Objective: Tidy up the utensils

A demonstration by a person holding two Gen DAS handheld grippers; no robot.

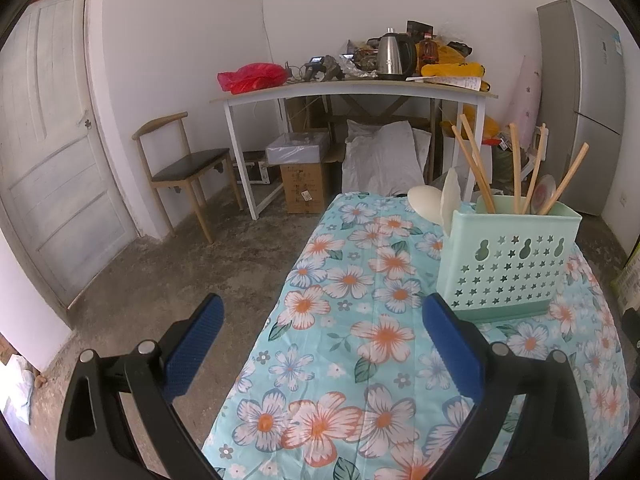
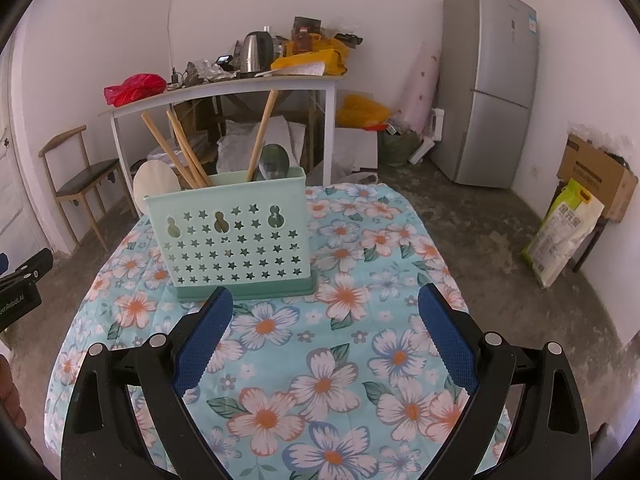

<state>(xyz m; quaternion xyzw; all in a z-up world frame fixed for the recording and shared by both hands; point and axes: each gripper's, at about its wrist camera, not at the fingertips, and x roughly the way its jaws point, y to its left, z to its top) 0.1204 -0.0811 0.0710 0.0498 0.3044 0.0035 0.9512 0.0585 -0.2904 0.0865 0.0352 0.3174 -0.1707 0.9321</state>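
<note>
Both grippers hang empty over the table: my left gripper (image 1: pixel 322 340) has its blue pads spread wide with only the floral cloth (image 1: pixel 340 300) between them, and my right gripper (image 2: pixel 326 334) is spread just as wide over the same cloth, holding nothing.

Everything I can see of the task already stands in the mint-green utensil holder (image 2: pixel 228 236), which sits upright on the cloth toward the far side of the table. Wooden chopsticks (image 2: pixel 180 152) lean out of it at loose angles, a pale spoon (image 2: pixel 154 186) pokes up at one end and a dark ladle-like bowl (image 2: pixel 274 160) at the other. I see no loose utensil on the cloth, so I judge the sorting is close to finished.

Trouble from here would come mostly from the holder. It looks light and tall, loaded with long sticks, so a careless brush against those splayed ends could tip it or flick one out. In the left wrist view my right-hand finger (image 1: pixel 452 344) sits near the holder's base; swinging that way could shove it across the slippery-looking cloth toward the far edge. Dragging either gripper on the cloth could bunch it and drag the holder along.
</note>
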